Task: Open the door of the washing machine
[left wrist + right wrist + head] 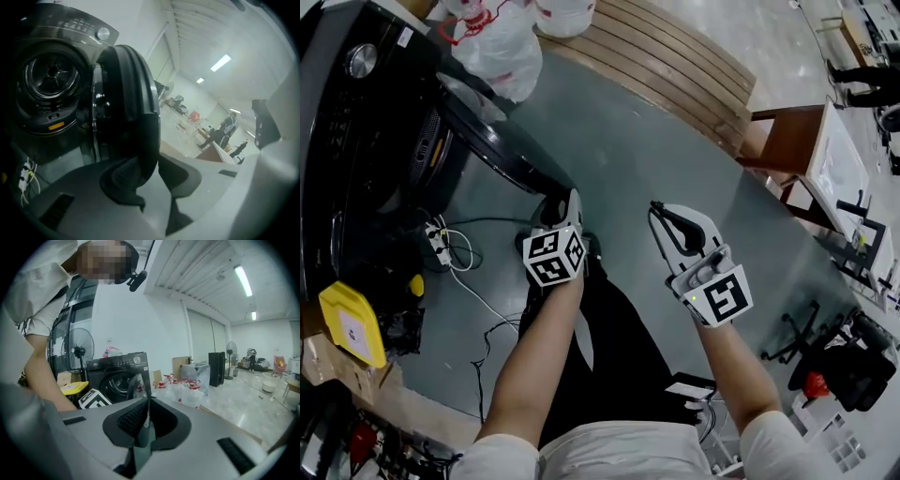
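Note:
A black front-loading washing machine (356, 141) stands at the left of the head view, and its round door (492, 141) is swung out wide. My left gripper (555, 208) is at the door's outer edge. In the left gripper view the dark door rim (131, 108) runs down between the pads of the left gripper (152, 176), with a light gap on its right side, so the jaws are open. The drum opening (51, 77) shows behind. My right gripper (656, 214) hangs in the air to the right, shut and empty. Seen past the right gripper (147, 420), the machine (117, 376) is farther off.
White plastic bags (502, 47) and a wooden slatted platform (675, 56) lie beyond the door. A power strip with cables (439, 242) and a yellow lid (352, 323) sit on the floor by the machine. A wooden table (787, 141) and a chair base (806, 337) are on the right.

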Demonstrator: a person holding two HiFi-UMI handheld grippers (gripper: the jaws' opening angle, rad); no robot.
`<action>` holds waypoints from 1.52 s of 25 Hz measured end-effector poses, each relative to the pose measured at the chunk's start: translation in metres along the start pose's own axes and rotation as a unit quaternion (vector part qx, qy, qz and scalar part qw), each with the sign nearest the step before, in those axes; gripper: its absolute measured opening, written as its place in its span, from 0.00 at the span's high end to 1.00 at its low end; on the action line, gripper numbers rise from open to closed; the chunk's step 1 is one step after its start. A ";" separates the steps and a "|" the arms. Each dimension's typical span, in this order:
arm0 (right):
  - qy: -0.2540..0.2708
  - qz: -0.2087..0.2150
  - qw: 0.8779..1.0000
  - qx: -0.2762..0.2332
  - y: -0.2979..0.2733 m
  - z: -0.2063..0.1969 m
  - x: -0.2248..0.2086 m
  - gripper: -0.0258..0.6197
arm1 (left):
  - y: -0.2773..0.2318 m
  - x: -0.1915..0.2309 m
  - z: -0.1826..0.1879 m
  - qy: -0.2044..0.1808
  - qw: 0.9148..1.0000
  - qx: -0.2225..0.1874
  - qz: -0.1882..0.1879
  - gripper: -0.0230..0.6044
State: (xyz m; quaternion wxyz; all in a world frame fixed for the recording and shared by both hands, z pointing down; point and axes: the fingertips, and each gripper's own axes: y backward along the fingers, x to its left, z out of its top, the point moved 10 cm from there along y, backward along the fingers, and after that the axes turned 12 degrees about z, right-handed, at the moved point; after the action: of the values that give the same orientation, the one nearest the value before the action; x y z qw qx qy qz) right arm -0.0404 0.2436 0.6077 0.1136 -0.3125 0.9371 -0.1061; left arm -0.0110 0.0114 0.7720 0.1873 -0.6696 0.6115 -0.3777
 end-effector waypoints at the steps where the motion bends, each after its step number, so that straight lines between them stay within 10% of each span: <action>1: 0.002 -0.007 1.000 0.001 0.007 0.000 -0.001 0.90 | -0.008 -0.009 0.004 -0.005 1.000 0.001 -0.011 0.78; 13: -0.029 -0.066 0.997 0.002 0.046 -0.029 0.006 0.90 | -0.090 -0.108 0.086 -0.035 0.985 0.002 -0.171 0.78; 24: -0.019 -0.034 0.998 -0.040 0.015 0.002 0.011 0.90 | 0.006 -0.036 0.076 -0.028 0.959 -0.078 -0.270 0.85; 30: 0.003 0.009 0.997 -0.072 0.008 0.066 0.032 0.90 | 0.130 0.016 0.111 -0.021 0.964 -0.148 -0.218 0.87; 38: 0.058 0.038 0.988 -0.139 0.057 0.177 0.062 0.90 | 0.318 0.053 0.186 -0.070 0.946 -0.283 -0.140 0.89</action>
State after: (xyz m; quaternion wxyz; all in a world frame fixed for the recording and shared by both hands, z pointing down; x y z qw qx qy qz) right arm -0.0712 0.2273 0.4148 0.0187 -0.2827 0.9590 0.0114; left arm -0.0918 -0.1367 0.4399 -0.0225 -0.7987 0.5787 -0.1635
